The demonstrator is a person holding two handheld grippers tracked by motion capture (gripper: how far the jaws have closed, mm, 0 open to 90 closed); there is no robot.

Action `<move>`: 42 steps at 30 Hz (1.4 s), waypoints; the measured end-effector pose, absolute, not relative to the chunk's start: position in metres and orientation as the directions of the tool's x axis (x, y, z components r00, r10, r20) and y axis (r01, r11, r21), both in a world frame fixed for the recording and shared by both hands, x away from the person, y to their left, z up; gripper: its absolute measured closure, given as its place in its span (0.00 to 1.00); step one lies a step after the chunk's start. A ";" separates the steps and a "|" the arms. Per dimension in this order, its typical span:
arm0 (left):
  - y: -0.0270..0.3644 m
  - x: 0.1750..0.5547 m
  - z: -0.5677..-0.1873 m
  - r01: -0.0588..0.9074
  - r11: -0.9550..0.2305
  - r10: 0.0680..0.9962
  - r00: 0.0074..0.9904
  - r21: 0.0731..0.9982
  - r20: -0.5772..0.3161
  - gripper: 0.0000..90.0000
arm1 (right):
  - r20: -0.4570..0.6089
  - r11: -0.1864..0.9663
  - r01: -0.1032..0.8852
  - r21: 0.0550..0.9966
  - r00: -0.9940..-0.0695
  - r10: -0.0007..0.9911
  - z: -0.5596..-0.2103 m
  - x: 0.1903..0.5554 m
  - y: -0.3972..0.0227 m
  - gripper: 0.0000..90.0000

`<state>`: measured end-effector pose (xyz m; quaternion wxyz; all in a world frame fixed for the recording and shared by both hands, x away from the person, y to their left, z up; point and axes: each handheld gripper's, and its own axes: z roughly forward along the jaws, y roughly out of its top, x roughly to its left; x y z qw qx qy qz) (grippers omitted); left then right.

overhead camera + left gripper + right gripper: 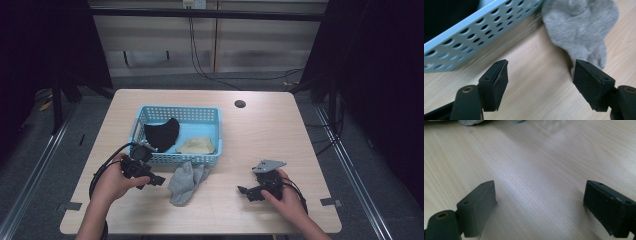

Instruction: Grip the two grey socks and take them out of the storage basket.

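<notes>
A lab-style recording booth rather than a home. A lone pale wood bench with a cable hole stands on grey floor, flanked by dark curtains at the frame's left and right, metal rails along lower left, and cables hanging down the panelled wall at top centre.

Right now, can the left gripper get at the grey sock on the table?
Probably yes. The left gripper is open, low over the table, and the grey sock lies just ahead with one jaw near its edge; the basket sits off to the side.
</notes>
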<state>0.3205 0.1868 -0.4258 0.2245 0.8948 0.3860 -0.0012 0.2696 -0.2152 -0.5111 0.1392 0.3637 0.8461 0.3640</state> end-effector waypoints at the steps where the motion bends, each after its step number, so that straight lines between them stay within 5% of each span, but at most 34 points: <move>1: 0.189 0.320 -0.427 0.694 -0.597 0.694 0.698 0.403 -0.175 0.31 | 0.029 0.470 0.514 0.717 -0.697 0.717 -0.511 0.270 -0.215 0.12; 23: 0.232 0.324 -0.461 0.687 -0.553 0.723 0.677 0.472 -0.139 0.30 | 0.029 0.470 0.514 0.717 -0.696 0.717 -0.511 0.270 -0.215 0.12; 42: 0.233 0.325 -0.481 0.622 -0.604 0.685 0.725 0.498 -0.074 0.27 | 0.029 0.470 0.514 0.717 -0.697 0.717 -0.511 0.270 -0.215 0.12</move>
